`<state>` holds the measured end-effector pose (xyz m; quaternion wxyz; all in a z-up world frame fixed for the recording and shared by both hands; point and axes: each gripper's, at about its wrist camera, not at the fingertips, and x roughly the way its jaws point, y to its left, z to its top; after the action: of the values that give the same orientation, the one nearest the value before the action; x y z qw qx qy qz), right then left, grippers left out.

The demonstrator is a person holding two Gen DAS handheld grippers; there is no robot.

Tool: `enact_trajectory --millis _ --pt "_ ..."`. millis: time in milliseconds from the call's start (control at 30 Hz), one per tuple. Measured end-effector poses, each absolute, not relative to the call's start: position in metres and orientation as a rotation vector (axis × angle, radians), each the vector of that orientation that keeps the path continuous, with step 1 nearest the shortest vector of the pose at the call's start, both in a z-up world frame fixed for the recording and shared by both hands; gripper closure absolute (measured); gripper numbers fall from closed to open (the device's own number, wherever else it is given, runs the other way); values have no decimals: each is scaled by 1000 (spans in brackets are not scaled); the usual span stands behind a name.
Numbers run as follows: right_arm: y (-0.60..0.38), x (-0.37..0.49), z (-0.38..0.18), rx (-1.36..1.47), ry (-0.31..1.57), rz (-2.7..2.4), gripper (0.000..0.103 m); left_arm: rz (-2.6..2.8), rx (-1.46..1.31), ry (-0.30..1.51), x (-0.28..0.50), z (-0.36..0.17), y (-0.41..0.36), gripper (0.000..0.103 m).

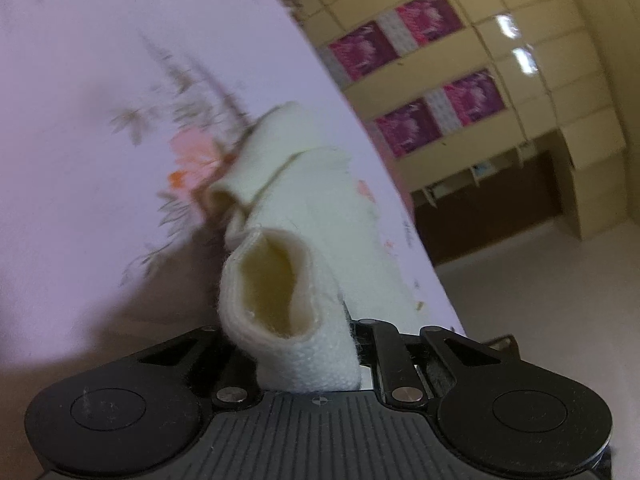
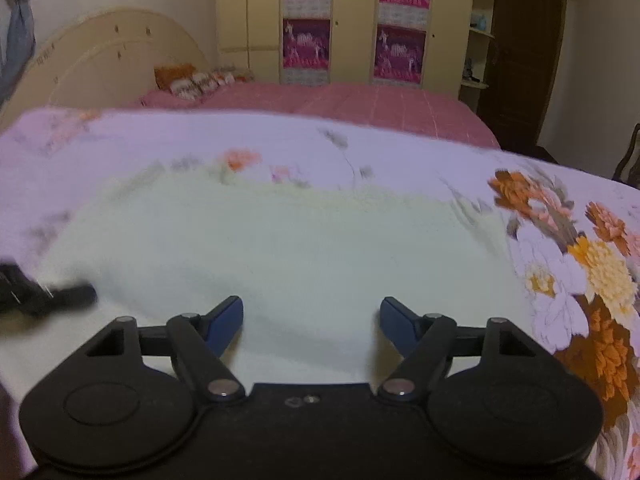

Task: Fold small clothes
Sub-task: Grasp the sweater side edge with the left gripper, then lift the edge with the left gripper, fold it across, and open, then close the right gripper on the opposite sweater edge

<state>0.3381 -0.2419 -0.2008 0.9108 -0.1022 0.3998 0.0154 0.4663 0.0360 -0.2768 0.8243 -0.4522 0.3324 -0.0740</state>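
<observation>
So the left gripper has its fingers clamped tight on a bit of the cream knit garment, with a tube-shaped opening, like a sleeve or leg end, bulging up right at the jaws. The rest of that piece trails away from the gripper and flops onto the floral bedspread, which is lilac with pink and orange flowers.

The right gripper is wide open, blue fingertips spread well apart with nothing between them, hanging just over the pale garment, which from this side lies spread flat across the near part of the bedspread. Big orange and yellow flowers sit to the right of it. Something black and blurry pokes in at the left edge, touching the cloth; too smeared to say exactly what part it is

Far back there's a pink bed cover and a cream wardrobe
</observation>
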Motion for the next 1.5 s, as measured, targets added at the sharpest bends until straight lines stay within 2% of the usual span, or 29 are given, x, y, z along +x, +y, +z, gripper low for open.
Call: enact_trajectory --millis 100,267,333,600,900,933,967,1000,1033,1067,1167,1300,1500 --pt "-237 330 -213 -276 790 38 29 -218 -878 658 469 -255 22 90" --pt "-243 329 -207 -219 796 53 30 -393 -709 625 484 -215 -17 90" --pt "-253 322 -198 -158 776 49 40 -472 -651 644 494 -205 -45 90" --pt "-333 277 -173 27 757 -51 40 -661 -476 843 505 -228 -148 90" --pt "-359 261 -168 187 772 29 40 -509 -485 805 480 -210 -106 90" --pt "-359 263 -165 200 767 39 40 -484 -473 799 483 -208 -98 86" --pt "-359 268 -164 211 768 50 40 -443 -462 797 488 -208 -90 66" --pt "-356 276 -165 223 778 62 40 -399 -471 794 495 -207 -80 50" --pt "-355 283 -167 231 789 69 40 -353 -484 780 499 -209 -72 25" --pt "-352 290 -169 243 799 78 40 -312 -489 756 501 -208 -63 22" --pt "-349 309 -175 286 814 91 40 -269 -457 745 515 -211 -46 22" --pt "-345 326 -178 318 802 117 46 -236 -457 765 537 -223 -40 22" --pt "-343 348 -183 336 787 137 46 -250 -431 783 558 -232 -48 22"
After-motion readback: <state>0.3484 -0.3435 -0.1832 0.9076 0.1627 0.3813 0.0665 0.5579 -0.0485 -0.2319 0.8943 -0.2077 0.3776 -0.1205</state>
